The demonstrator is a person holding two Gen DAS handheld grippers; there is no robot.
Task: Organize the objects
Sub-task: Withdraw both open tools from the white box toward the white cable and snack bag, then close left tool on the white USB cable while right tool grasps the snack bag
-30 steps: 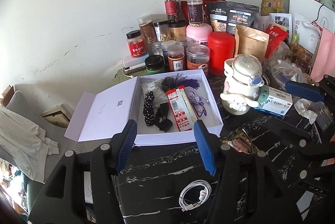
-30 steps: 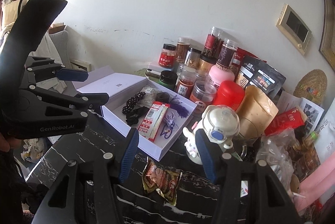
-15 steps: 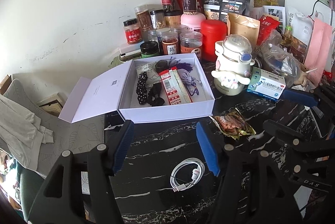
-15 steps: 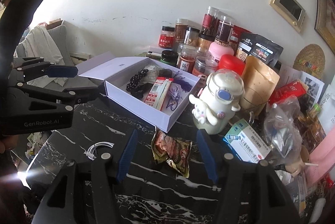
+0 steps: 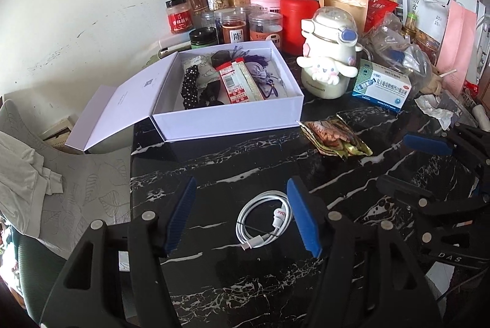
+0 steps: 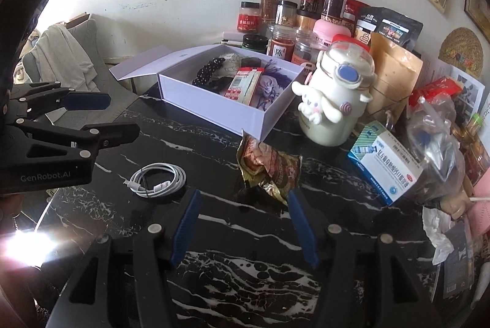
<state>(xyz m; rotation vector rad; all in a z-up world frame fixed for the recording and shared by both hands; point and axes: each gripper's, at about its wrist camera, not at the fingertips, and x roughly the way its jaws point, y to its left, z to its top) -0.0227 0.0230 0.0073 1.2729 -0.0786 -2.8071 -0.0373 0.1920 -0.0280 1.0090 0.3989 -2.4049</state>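
Left wrist view: left gripper (image 5: 242, 213) spread, empty, over the coiled white cable (image 5: 265, 216) on the surface (image 5: 214, 162); right gripper (image 6: 242, 222) likewise spread before the snack packet (image 6: 269, 167) — approach step; judged next: closing, then transfer to the open box (image 5: 226, 116).

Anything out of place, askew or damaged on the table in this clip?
Two loose items lie outside the open white box: a coiled white cable and a crumpled snack packet on the black table. The blue medicine box sits tilted against a plastic bag. Nothing spilled or broken.
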